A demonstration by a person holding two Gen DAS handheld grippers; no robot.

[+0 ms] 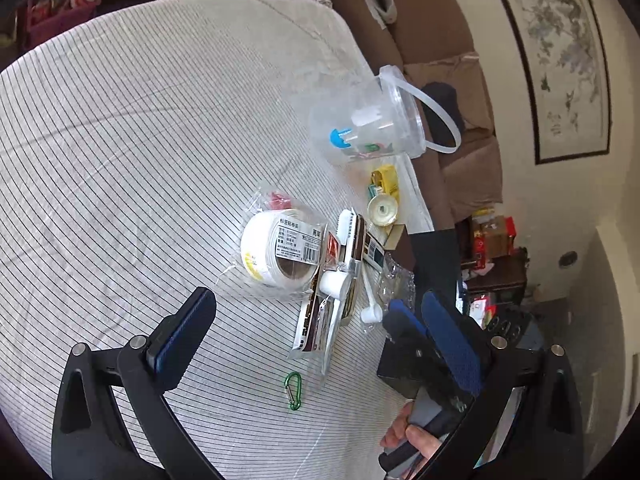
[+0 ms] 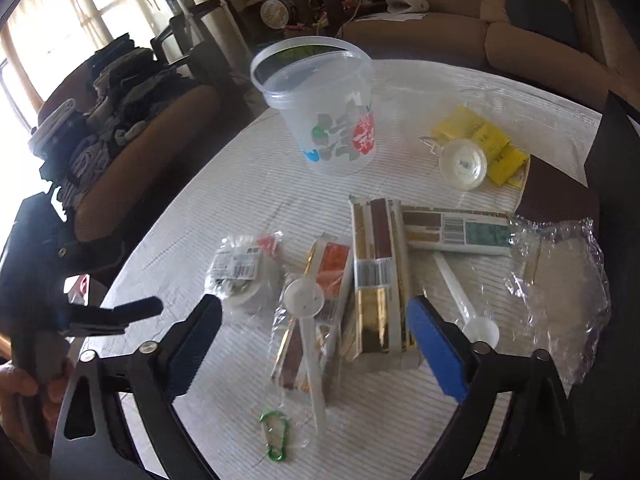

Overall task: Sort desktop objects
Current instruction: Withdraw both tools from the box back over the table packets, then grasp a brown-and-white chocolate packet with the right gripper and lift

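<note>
**Clear plastic and loose wrappers: a cluttered pick ahead**

Clear film is the likely trouble: several things lie overlapped on the striped tabletop [image 2: 400, 92], so closing on one could drag its neighbour along.

Furthest left in the right wrist view sits the bagged label roll [image 2: 240, 280], its slack bag liable to slip between the pads. Just right of it lies a clear sachet pack [image 2: 316, 308] with a white plastic spoon [image 2: 306, 320] across it; the spoon would probably slide off if the pack is lifted. Nearer the camera lies a small green carabiner [image 2: 274, 434], easy to nudge away. Beside the pack lies a gold-and-brown box [image 2: 378, 284], touching a second box [image 2: 456, 230]. Further right are another white scoop [image 2: 466, 306] and crumpled cellophane [image 2: 560, 292]. Behind stand the clear bucket [image 2: 320, 108], upright and light enough to tip, a round white cap [image 2: 463, 165] and yellow packets [image 2: 480, 140].

The left hand-held gripper [image 1: 316, 320] is spread wide, holding nothing. The right hand-held gripper [image 2: 316, 340] is parted over the sachet pack and box, gripping nothing.
</note>
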